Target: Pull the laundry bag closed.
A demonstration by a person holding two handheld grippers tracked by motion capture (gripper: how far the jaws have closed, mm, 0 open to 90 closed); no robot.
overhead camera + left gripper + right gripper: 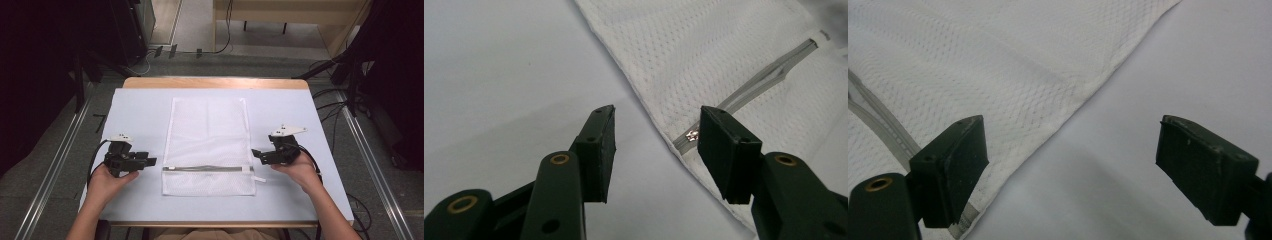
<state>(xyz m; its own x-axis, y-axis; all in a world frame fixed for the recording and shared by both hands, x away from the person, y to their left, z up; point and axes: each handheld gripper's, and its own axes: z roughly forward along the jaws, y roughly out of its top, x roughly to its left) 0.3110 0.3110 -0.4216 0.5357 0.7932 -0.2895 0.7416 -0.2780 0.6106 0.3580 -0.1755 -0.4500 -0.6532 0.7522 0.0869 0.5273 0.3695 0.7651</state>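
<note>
A grey carpeted floor (60,165) with metal rails (55,160) running along both sides surrounds a wooden-edged table (215,83), whose top is covered by a pale sheet (140,110). Dark stands and cables crowd the shadowed edges of the room, and a light wooden bench stands at the far end.

In the middle of the table lies a white mesh laundry bag (207,130), flat and rectangular, its long sides running away from the person. A grey zipper (205,168) crosses it near the end closest to the person, running from side to side and looking closed along most of its length, with a slight gap showing partway along in the left gripper view (769,75).

The left tool (147,161), held in the person's left hand (107,180), sits just beside the bag's left edge, level with the zipper. Its jaws are spread apart with nothing between them; in the left gripper view (656,150) they frame the bag's hem and the metal end of the zipper (693,135), without touching the fabric as far as can be told.

The right tool (256,152), held in the right hand (300,172), sits just beside the bag's right edge, also about level with the zipper. Its jaws are likewise wide apart and empty; in the right gripper view (1070,170) one jaw sits over the corner of the mesh (998,85) near the zipper's end tab, the other over the bare sheet (1173,65). A cable trails from each tool toward the person.
</note>
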